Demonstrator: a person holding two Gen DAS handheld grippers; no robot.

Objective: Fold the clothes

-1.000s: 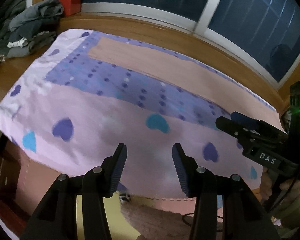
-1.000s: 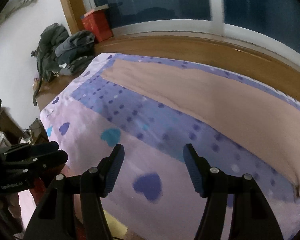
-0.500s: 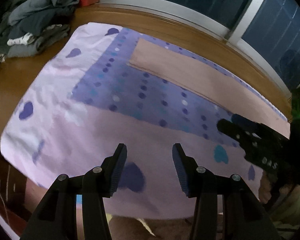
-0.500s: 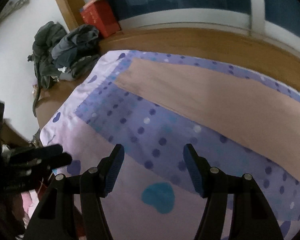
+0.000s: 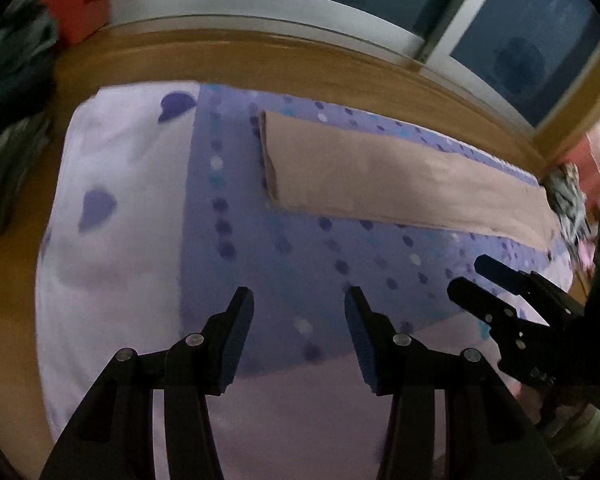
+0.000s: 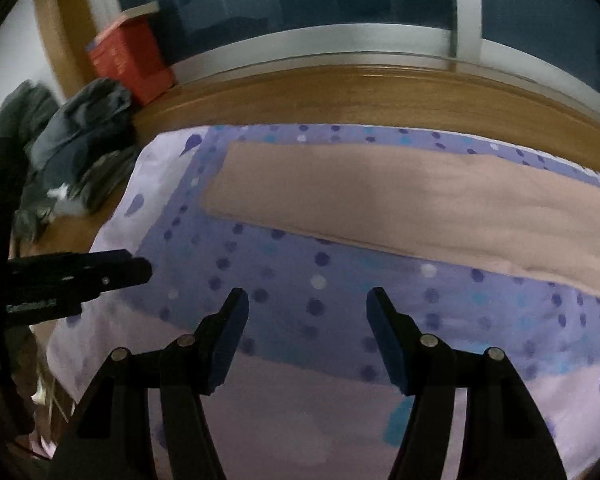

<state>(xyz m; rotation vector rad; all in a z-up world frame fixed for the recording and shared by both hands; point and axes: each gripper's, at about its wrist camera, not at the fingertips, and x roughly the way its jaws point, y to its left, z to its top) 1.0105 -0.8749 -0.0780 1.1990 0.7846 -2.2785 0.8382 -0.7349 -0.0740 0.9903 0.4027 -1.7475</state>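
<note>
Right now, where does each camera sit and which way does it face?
Left wrist: on the left gripper, angled down at the tan garment on the dotted sheet; the right gripper shows at right.
Right wrist: on the right gripper, angled down at the same garment; the left gripper shows at left.
Shared: garment, sheet, window, red box, and both grippers open and empty.
</note>
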